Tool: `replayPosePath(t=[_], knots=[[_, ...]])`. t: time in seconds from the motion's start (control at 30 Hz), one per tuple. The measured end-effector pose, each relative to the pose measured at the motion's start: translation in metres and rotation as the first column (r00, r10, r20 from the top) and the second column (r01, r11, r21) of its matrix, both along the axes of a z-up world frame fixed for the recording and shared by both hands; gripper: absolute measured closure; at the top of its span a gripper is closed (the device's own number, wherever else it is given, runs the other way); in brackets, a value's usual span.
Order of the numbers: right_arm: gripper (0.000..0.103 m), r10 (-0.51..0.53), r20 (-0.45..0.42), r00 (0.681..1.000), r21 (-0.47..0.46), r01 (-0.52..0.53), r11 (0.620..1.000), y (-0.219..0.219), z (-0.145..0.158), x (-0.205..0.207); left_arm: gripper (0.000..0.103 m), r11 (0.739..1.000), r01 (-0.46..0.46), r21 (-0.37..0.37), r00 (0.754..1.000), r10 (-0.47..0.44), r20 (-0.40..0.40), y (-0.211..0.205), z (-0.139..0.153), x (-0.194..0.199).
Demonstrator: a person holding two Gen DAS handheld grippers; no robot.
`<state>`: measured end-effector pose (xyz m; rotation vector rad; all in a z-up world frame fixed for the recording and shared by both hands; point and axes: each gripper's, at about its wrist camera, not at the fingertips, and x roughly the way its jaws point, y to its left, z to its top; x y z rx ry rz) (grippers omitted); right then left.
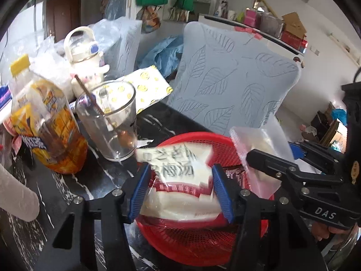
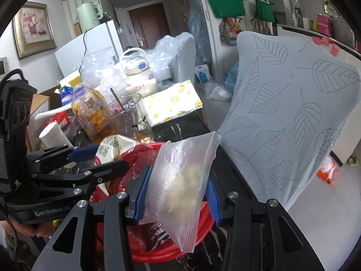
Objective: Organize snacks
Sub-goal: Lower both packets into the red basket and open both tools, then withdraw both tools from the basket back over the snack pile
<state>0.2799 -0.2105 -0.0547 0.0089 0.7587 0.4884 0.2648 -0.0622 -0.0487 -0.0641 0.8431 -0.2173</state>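
Snacks hang over the red mesh basket [image 1: 198, 244], which sits at the near edge of the dark marbled bench [image 1: 74, 194], and both are held, not yet laid down.

Farthest left, the orange drink bottle [image 1: 48, 122] with its yellow cap and the empty glass [image 1: 112, 122] with a stirrer stand just beside the basket. A sideways swing of the left arm could topple either one, and the glass looks the easier to knock over. The bottle's label carries writing, but it is too blurred to read.

Next comes the left tool [image 1: 180, 192], its blue pads on both sides of a white-and-red packet [image 1: 178, 180] above the basket's left part. The grip looks loose, so the packet could slide out crooked and catch the rim. Its large print is motion-blurred; I read only "梅汤" with any confidence, plus a red band of small characters I cannot make out.

To the right, the right tool [image 2: 176, 194] is clamped on a clear zip bag [image 2: 180, 185] of pale pieces. The bag is slack and hangs tilted over the basket's near rim, so letting go here may drop it half outside, onto the bench or off its edge.

The two tools are close together, so a clash is possible. One tool body reads "DAS", the other "GenRobot.AI".
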Motion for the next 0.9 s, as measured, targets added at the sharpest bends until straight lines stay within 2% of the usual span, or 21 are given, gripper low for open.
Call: replayPosePath(t=[0.03,0.17,0.33,0.47,0.57,0.63,0.67,0.9], knots=[[0.059,-0.001,0.0,1.0,-0.004,0.001,1.0,0.0,0.0,0.001,0.043,1.0,-0.008,0.006,1.0,0.008,0.0,0.0,0.0,0.0],[0.058,0.003,-0.01,1.0,-0.017,-0.003,1.0,0.001,-0.003,0.003,0.014,0.999,-0.03,0.016,1.0,0.03,0.008,0.002,0.003,-0.003],[0.058,0.009,-0.037,0.999,-0.016,-0.01,1.0,0.005,-0.006,0.007,0.014,0.996,-0.078,0.051,0.997,0.076,0.033,0.008,0.014,-0.011],[0.056,0.025,-0.04,0.999,-0.052,-0.027,0.998,0.015,-0.009,0.006,0.014,0.991,-0.103,0.08,0.992,0.098,0.074,0.013,0.024,-0.02],[0.052,0.019,-0.043,0.999,-0.092,-0.023,0.996,0.02,-0.011,0.004,0.014,0.989,-0.113,0.092,0.99,0.104,0.091,0.016,0.03,-0.028],[0.045,0.007,-0.059,0.998,-0.107,-0.014,0.994,0.021,-0.01,0.003,0.014,0.988,-0.12,0.097,0.988,0.109,0.108,0.018,0.033,-0.035],[0.04,0.005,-0.057,0.998,-0.109,-0.011,0.994,0.021,-0.009,0.002,0.014,0.988,-0.118,0.095,0.987,0.107,0.118,0.018,0.035,-0.038],[0.04,0.027,-0.004,1.0,-0.111,-0.027,0.993,0.022,0.01,-0.02,0.014,0.988,-0.12,0.098,0.982,0.104,0.157,0.019,0.056,-0.063]])
